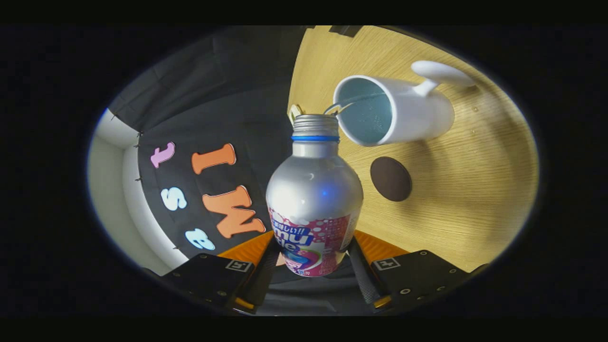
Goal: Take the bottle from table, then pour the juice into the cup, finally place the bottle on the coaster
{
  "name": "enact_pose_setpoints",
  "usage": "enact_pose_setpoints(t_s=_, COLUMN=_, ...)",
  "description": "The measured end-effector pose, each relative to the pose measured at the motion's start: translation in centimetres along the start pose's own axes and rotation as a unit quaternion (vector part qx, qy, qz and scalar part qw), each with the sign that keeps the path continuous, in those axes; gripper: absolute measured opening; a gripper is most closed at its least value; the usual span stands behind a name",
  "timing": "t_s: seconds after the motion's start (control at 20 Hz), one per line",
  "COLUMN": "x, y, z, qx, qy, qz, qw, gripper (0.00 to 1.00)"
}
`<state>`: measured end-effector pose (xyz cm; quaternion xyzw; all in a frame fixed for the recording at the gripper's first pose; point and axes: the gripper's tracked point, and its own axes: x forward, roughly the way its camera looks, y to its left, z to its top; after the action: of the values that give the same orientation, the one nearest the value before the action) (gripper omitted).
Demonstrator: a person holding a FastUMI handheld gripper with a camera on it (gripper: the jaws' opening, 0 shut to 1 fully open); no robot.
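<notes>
My gripper (pixel 313 266) is shut on a silver bottle (pixel 314 190) with a pink label, both fingers pressing its lower body. The bottle is tipped sideways, its open threaded mouth (pixel 315 122) level with the rim of a white mug (pixel 394 110). A thin stream of liquid (pixel 339 106) runs from the mouth into the mug, which holds pale bluish liquid. The mug's handle (pixel 439 73) points away from the bottle. A round dark brown coaster (pixel 390 178) lies on the wooden table (pixel 475 190) close beside the mug, just past the bottle's shoulder.
The black cloth wall (pixel 213 118) stands behind the bottle, with a white wall panel (pixel 109 190) beyond it. A few small droplets (pixel 475 130) sit on the wood near the mug. A small pale object (pixel 294 112) peeks out behind the bottle's neck.
</notes>
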<state>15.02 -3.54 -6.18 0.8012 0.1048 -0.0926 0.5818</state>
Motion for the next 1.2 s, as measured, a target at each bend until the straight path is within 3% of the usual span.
enact_pose_setpoints(t_s=1.2, x=-0.1, y=0.1, z=-0.4, qx=0.031, qy=0.010, qz=-0.010, qw=0.999, gripper=0.77)
